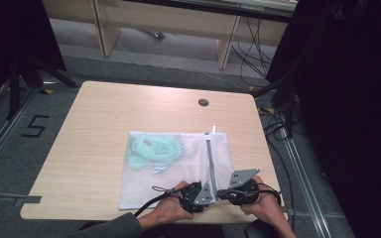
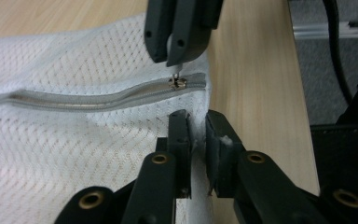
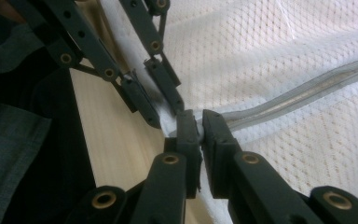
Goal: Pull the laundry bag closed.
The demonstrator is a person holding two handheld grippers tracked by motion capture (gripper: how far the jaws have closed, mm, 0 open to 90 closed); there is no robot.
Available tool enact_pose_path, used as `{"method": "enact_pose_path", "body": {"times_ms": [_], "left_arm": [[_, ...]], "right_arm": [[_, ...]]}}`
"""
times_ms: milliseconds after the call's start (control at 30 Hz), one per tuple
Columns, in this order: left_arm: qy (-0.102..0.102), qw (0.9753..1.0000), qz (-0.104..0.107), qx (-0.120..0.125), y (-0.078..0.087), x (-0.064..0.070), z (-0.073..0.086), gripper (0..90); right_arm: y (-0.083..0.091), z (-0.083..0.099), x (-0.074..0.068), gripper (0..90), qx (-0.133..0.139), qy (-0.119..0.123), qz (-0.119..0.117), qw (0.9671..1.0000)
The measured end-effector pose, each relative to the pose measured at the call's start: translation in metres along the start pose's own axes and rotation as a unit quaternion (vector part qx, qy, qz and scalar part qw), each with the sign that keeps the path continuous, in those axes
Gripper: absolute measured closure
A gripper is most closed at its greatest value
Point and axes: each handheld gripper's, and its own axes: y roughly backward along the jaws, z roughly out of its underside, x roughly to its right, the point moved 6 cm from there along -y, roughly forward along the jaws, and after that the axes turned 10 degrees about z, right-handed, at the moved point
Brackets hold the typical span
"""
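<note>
A white mesh laundry bag lies flat on the wooden table with a mint-green garment inside it. Its grey zipper runs from the far edge to the near edge. At the near end both grippers meet. My left gripper is shut on the bag's mesh edge just beside the zipper's end. My right gripper is shut on the small metal zipper pull, which sits at the end of the zipper. In the high view the left gripper and right gripper are almost touching.
The near table edge runs just below both hands. A round cable hole is at the far middle of the table. Dark curtains and cables stand to the right, desk legs behind, and a "5" is marked on the floor at left.
</note>
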Motion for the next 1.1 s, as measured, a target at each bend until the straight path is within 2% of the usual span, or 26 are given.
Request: {"method": "enact_pose_path", "body": {"times_ms": [33, 67, 100, 267, 300, 333, 367, 400, 433, 467, 500, 533, 567, 633, 667, 700, 733, 767, 867, 900, 933, 1000, 1033, 1100], "left_arm": [[-0.014, 0.9999, -0.004, -0.008, 0.001, -0.001, 0.000, 85.0], [-0.015, 0.9998, -0.004, -0.011, 0.001, -0.001, 0.001, 86.4], [-0.022, 0.9997, -0.006, -0.010, 0.002, -0.001, 0.001, 87.5], [-0.018, 0.9998, -0.005, -0.004, 0.001, 0.001, 0.001, 88.9], [-0.015, 0.9999, -0.006, -0.004, 0.001, 0.001, 0.002, 88.9], [-0.008, 1.0000, -0.003, -0.003, 0.001, 0.001, 0.002, 89.0], [-0.005, 1.0000, 0.001, -0.003, 0.001, 0.002, 0.002, 89.0], [-0.005, 1.0000, 0.000, -0.003, 0.001, 0.002, 0.002, 89.0], [-0.004, 1.0000, -0.002, 0.002, 0.000, 0.002, 0.002, 89.0], [-0.003, 1.0000, -0.002, 0.002, 0.001, 0.002, 0.002, 89.1], [-0.008, 1.0000, 0.000, -0.004, 0.001, 0.002, 0.003, 89.1], [-0.008, 0.9999, 0.002, -0.006, 0.002, 0.002, 0.003, 89.1], [-0.013, 0.9999, 0.004, -0.009, 0.003, 0.001, 0.003, 89.1], [-0.014, 0.9998, 0.004, -0.011, 0.003, 0.001, 0.004, 89.1], [-0.001, 1.0000, 0.002, 0.003, 0.001, 0.002, 0.003, 89.1], [-0.002, 1.0000, 0.004, 0.000, 0.001, 0.002, 0.003, 89.1], [-0.001, 1.0000, 0.007, 0.001, 0.001, 0.003, 0.003, 89.1], [-0.009, 0.9999, 0.008, -0.008, 0.002, 0.002, 0.004, 89.1], [0.002, 0.9999, 0.010, 0.003, 0.001, 0.005, 0.005, 89.1], [0.000, 0.9998, 0.016, -0.008, 0.003, 0.004, 0.007, 89.1], [0.014, 0.9998, 0.014, 0.008, 0.002, 0.005, 0.007, 89.1], [0.022, 0.9995, 0.022, 0.007, 0.003, 0.003, 0.008, 89.1], [0.028, 0.9993, 0.020, 0.014, 0.003, 0.004, 0.008, 89.1], [0.026, 0.9994, 0.019, 0.013, 0.003, 0.003, 0.008, 89.1]], "right_arm": [[0.000, 0.000, 0.001, 86.3, -0.002, 0.001, -0.003, 1.0000], [-0.003, -0.001, 0.004, 86.3, 0.009, 0.017, -0.002, 0.9998], [-0.002, 0.000, 0.004, 86.3, -0.001, 0.007, -0.005, 1.0000], [-0.008, 0.002, 0.007, 86.3, -0.006, 0.002, -0.021, 0.9998], [-0.009, 0.001, 0.009, 86.3, -0.001, 0.010, -0.024, 0.9997], [-0.009, 0.002, 0.008, 86.3, -0.011, 0.000, -0.023, 0.9997], [-0.011, 0.001, 0.009, 86.3, -0.011, 0.003, -0.029, 0.9995], [-0.012, 0.001, 0.010, 86.3, -0.014, 0.004, -0.026, 0.9995], [-0.013, 0.001, 0.010, 86.3, -0.015, -0.001, -0.030, 0.9994], [-0.015, 0.000, 0.011, 86.3, -0.015, 0.005, -0.035, 0.9993], [-0.014, 0.000, 0.010, 86.3, -0.023, -0.012, -0.032, 0.9992], [-0.017, -0.001, 0.013, 86.3, -0.019, 0.006, -0.037, 0.9991], [-0.017, -0.001, 0.012, 86.3, -0.025, -0.003, -0.036, 0.9990], [-0.018, -0.001, 0.014, 86.3, -0.031, 0.000, -0.038, 0.9988], [-0.018, -0.001, 0.014, 86.3, -0.034, -0.001, -0.040, 0.9986], [-0.019, -0.001, 0.014, 86.3, -0.037, -0.005, -0.043, 0.9984], [-0.021, -0.002, 0.015, 86.3, -0.032, 0.007, -0.041, 0.9986], [-0.021, 0.000, 0.015, 86.3, -0.044, 0.000, -0.037, 0.9983], [-0.024, -0.001, 0.015, 86.4, -0.043, 0.010, -0.041, 0.9982], [-0.024, -0.002, 0.014, 86.3, -0.045, 0.004, -0.037, 0.9983], [-0.024, -0.002, 0.014, 86.3, -0.045, 0.005, -0.039, 0.9982], [-0.026, -0.002, 0.015, 86.3, -0.045, 0.013, -0.042, 0.9980], [-0.025, -0.002, 0.015, 86.3, -0.050, 0.005, -0.040, 0.9980], [-0.026, -0.003, 0.014, 86.3, -0.048, 0.001, -0.044, 0.9979]]}}
